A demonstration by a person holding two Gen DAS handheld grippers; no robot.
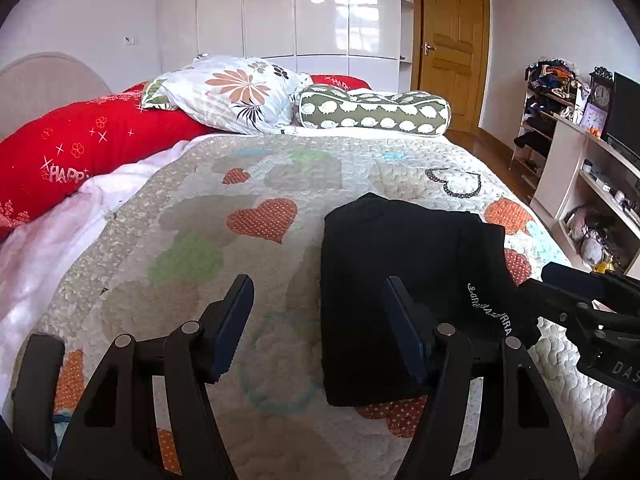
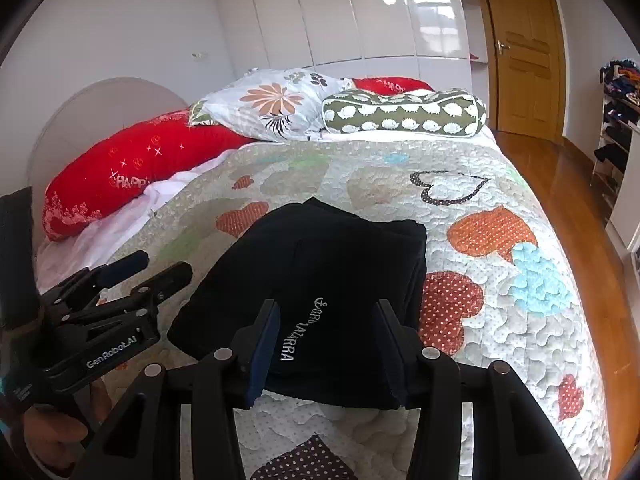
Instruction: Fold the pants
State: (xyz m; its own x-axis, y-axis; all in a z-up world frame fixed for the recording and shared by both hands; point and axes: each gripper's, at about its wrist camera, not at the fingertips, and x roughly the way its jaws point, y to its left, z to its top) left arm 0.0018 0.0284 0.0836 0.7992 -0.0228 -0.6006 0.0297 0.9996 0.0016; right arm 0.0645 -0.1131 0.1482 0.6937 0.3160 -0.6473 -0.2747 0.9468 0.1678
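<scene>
The black pants (image 1: 404, 276) lie folded into a compact bundle on the heart-patterned quilt (image 1: 248, 184), white lettering on top. They also show in the right wrist view (image 2: 328, 264). My left gripper (image 1: 318, 320) is open and empty, its right finger at the bundle's left edge. My right gripper (image 2: 326, 344) is open and empty, hovering over the bundle's near edge by the lettering. Each gripper shows in the other's view: the right one (image 1: 560, 280) at the bundle's right, the left one (image 2: 152, 264) at its left.
Red bolster (image 1: 80, 152), floral pillow (image 1: 228, 92) and green hedgehog bolster (image 1: 376, 110) lie at the bed's head. White wardrobe and wooden door (image 1: 452, 40) stand behind. Shelves and a desk (image 1: 580, 168) stand to the right over wooden floor (image 2: 568, 184).
</scene>
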